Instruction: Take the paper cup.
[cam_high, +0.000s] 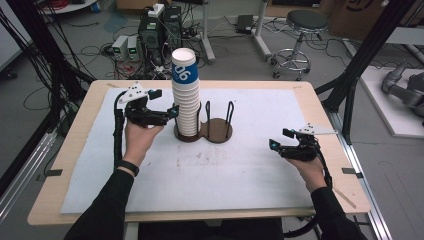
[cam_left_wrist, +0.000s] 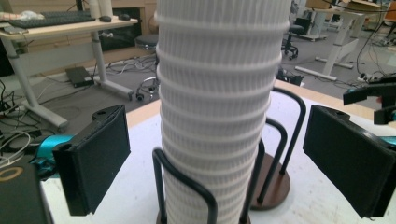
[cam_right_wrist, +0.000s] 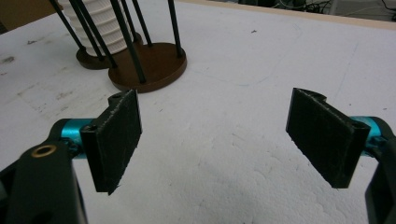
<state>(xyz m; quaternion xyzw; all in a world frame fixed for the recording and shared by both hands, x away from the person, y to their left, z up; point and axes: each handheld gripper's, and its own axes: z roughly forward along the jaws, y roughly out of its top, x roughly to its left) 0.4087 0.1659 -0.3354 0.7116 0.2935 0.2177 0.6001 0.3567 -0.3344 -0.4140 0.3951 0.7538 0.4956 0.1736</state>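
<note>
Cup stack (cam_left_wrist: 217, 112) top cut off.

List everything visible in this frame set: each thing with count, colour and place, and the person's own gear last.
cup stack: one tall stack, white, top cup blue-printed, in the holder's left ring
cup holder: one, brown double base with black wire uprights, table centre
table cover: one, white, over the wooden table
stool: one, black seat, floor behind
left gripper: black, open, jaws either side of the stack
right gripper: black, open, over bare cover at right
</note>
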